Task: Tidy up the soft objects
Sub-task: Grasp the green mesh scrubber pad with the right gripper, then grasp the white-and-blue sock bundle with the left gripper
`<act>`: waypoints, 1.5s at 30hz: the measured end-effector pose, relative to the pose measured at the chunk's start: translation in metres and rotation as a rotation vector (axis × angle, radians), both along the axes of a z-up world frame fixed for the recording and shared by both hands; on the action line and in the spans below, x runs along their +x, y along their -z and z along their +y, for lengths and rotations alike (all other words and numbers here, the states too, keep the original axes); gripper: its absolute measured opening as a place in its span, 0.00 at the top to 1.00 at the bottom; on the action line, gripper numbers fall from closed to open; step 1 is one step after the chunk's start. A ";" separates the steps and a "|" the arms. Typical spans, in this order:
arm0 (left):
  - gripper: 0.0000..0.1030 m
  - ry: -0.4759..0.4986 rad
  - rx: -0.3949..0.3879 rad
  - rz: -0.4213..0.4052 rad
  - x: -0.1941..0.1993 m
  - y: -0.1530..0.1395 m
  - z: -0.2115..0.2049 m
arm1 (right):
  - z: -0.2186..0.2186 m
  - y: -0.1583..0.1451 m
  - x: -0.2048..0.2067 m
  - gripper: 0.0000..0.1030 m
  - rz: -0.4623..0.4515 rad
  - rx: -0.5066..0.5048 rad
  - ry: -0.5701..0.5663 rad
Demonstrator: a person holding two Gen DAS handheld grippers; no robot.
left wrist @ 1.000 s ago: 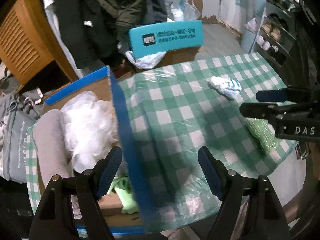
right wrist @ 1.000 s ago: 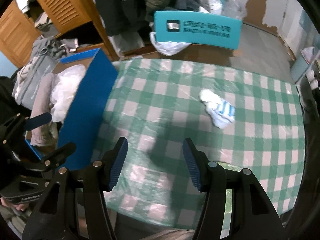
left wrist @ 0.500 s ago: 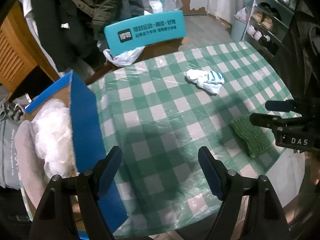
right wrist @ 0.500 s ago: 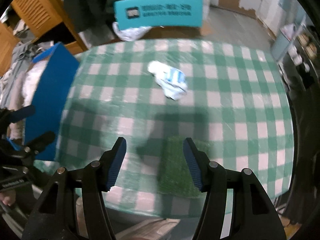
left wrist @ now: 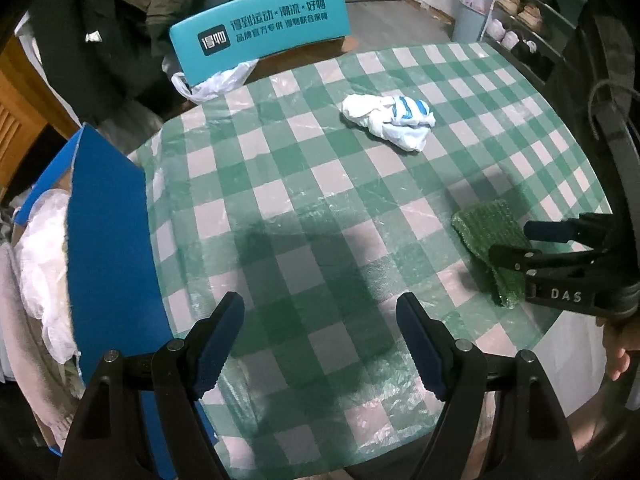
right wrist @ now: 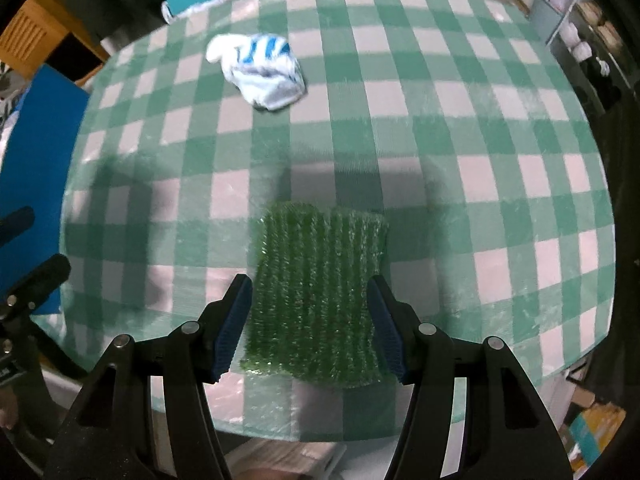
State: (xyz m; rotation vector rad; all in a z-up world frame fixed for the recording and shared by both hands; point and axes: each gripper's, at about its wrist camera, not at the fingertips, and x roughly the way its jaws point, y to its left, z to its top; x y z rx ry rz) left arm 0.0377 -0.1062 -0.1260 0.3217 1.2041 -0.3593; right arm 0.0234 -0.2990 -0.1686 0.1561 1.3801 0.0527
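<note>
One green mat (right wrist: pixel 318 292), one sock bundle (right wrist: pixel 260 70)

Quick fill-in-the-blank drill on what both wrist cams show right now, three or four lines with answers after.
1. The right gripper is open around the ______ scrubbing pad.
2. The white sock has ______ stripes.
3. The left gripper holds ______.
4. The checkered tablecloth is white and ______.

Missing words: green; blue; nothing; green

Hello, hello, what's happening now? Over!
Both grippers open. Right gripper straddles fuzzy green knit cloth, not pinching. Left gripper hovers empty. Nothing blocking.
</note>
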 end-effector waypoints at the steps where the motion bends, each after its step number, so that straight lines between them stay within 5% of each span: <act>1: 0.23 -0.004 -0.005 0.006 0.001 0.002 0.000 | 0.000 0.003 0.000 0.43 0.004 -0.006 -0.002; 12: 0.23 -0.026 -0.004 0.057 0.012 0.022 -0.001 | 0.017 0.012 -0.004 0.44 -0.001 -0.099 -0.073; 15: 0.23 -0.028 -0.006 0.065 0.014 0.024 -0.003 | 0.020 0.010 -0.006 0.76 -0.017 -0.130 -0.087; 19: 0.23 -0.025 -0.011 0.070 0.016 0.024 -0.009 | 0.012 0.007 -0.005 0.88 -0.023 -0.098 -0.075; 27: 0.22 -0.005 -0.016 0.047 0.028 0.020 -0.027 | -0.004 -0.010 0.007 0.90 -0.071 -0.065 -0.054; 45: 0.15 -0.159 -0.144 0.069 0.100 0.015 -0.061 | -0.049 -0.038 0.052 0.90 -0.181 -0.049 0.023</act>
